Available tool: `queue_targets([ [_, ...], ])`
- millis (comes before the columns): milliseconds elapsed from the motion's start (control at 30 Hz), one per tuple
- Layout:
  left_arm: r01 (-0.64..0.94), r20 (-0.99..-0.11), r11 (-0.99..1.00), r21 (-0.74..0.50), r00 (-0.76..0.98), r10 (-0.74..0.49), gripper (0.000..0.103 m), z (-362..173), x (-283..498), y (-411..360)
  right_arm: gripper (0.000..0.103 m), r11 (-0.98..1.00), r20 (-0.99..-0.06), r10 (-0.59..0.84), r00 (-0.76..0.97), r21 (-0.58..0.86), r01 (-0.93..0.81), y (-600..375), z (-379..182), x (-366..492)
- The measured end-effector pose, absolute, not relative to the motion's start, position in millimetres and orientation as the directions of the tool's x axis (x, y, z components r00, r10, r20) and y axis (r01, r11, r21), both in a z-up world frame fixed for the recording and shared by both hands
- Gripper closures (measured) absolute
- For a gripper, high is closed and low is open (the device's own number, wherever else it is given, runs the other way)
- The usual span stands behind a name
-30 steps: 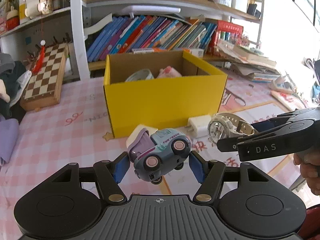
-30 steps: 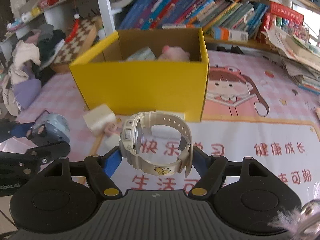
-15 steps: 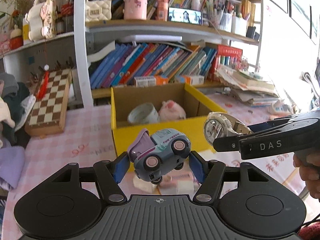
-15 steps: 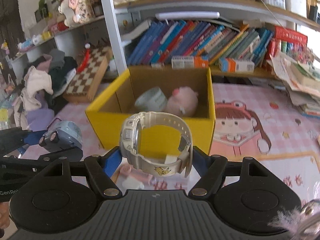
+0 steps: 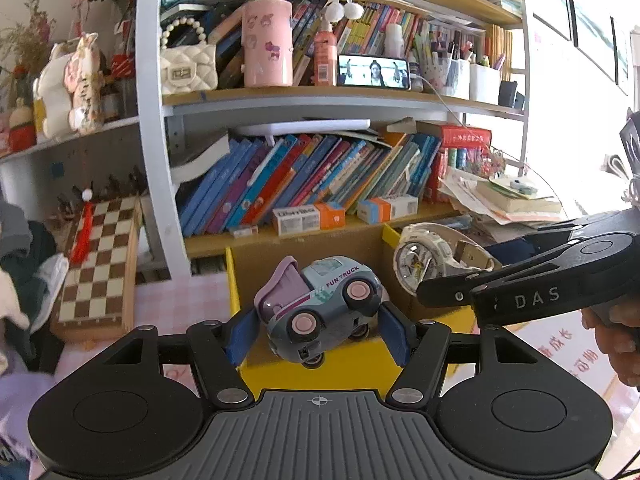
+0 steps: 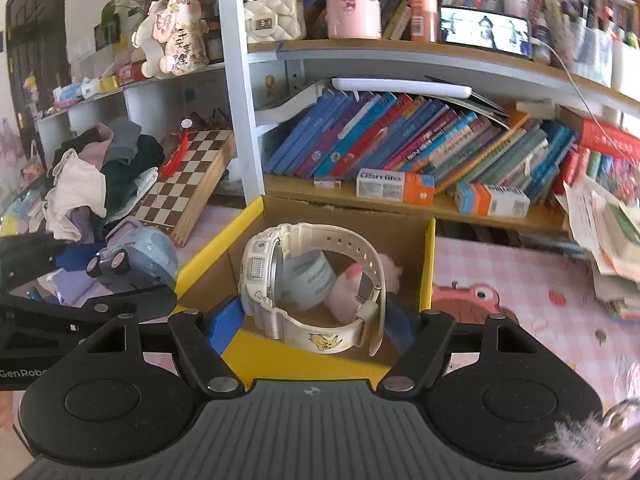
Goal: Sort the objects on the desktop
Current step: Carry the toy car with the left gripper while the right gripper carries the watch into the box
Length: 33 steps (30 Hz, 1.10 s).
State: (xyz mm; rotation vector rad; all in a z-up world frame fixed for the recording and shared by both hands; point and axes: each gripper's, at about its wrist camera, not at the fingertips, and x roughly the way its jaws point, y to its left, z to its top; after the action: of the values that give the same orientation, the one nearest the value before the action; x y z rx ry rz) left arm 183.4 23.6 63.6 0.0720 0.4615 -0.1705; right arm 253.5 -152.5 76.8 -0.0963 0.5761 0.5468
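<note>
Toy truck (image 5: 320,312) and watch (image 6: 316,284): you're clamping one per claw over the box (image 6: 426,264); releasing early risks missing.

Your left gripper (image 5: 318,330) is matt black plastic with a ribbed grey deck, bright metal rivets and blue rubbery pads; between them the toy truck (image 5: 320,312) is glossy moulded plastic, grey-blue with pink wheel hubs. At the centre of the right wrist view, your right gripper (image 6: 310,320) carries the watch (image 6: 316,286), smooth cream plastic with a brushed metal buckle and a shiny case rim. Behind it the yellow box (image 6: 428,264) is matt cardboard, raw brown inside. At centre left the chessboard (image 6: 188,176) is varnished wood, beside crumpled cloth clothes (image 6: 100,172). At the lower right the tablecloth (image 6: 520,280) looks like smooth printed vinyl.
</note>
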Motion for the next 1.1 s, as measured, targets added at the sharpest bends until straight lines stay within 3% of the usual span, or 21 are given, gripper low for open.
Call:
queue_targets([
  [533,0.183,-0.521,0.98,0.075,0.845,-0.118,0.039,50,244,21,0.031,0.762,-0.644,0.466,0.606,-0.055,-0.645,-132,56,321],
  [1100,0.251,-0.674,0.965,0.08,0.727,-0.133,0.039,18,312,22,0.031,0.522,-0.808,0.417,0.417,-0.163,-0.837,-94,16,378],
])
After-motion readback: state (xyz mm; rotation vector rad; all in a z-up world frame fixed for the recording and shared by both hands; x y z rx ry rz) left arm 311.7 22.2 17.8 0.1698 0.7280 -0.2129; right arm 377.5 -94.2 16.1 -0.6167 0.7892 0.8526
